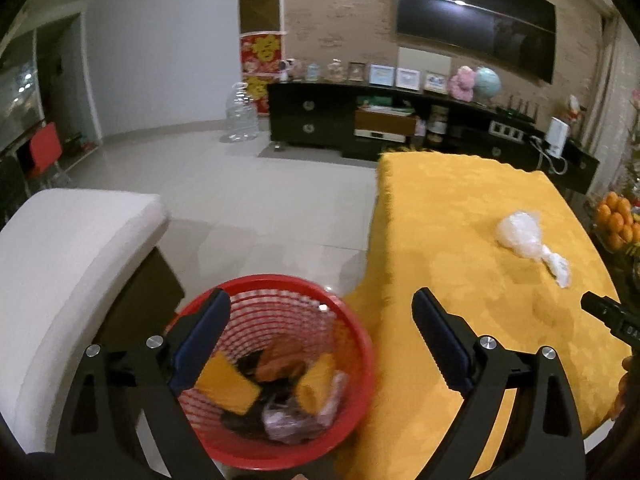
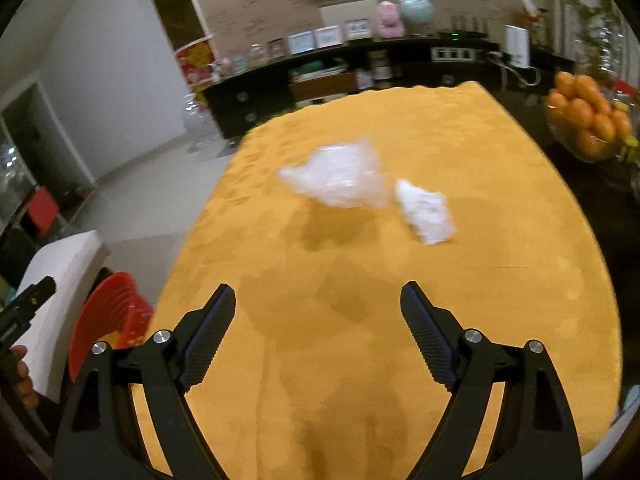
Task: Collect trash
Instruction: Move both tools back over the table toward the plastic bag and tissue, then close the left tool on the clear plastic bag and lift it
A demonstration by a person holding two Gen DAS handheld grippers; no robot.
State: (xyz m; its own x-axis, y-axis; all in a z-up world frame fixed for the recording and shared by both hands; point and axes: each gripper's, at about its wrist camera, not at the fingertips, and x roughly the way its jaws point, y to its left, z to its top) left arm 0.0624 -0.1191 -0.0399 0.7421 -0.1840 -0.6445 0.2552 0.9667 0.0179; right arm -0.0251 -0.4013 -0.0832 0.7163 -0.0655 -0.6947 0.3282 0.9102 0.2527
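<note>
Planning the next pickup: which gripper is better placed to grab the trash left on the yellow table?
Right. The right gripper is open over the yellow table, facing the clear plastic bag and crumpled white paper. The left gripper hangs open over the red basket.

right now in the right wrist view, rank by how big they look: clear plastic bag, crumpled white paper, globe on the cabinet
1. clear plastic bag, widest in frame
2. crumpled white paper, clearly smaller beside it
3. globe, smallest here, though it sits far back on the cabinet, so its true size against the paper is unsure
</note>
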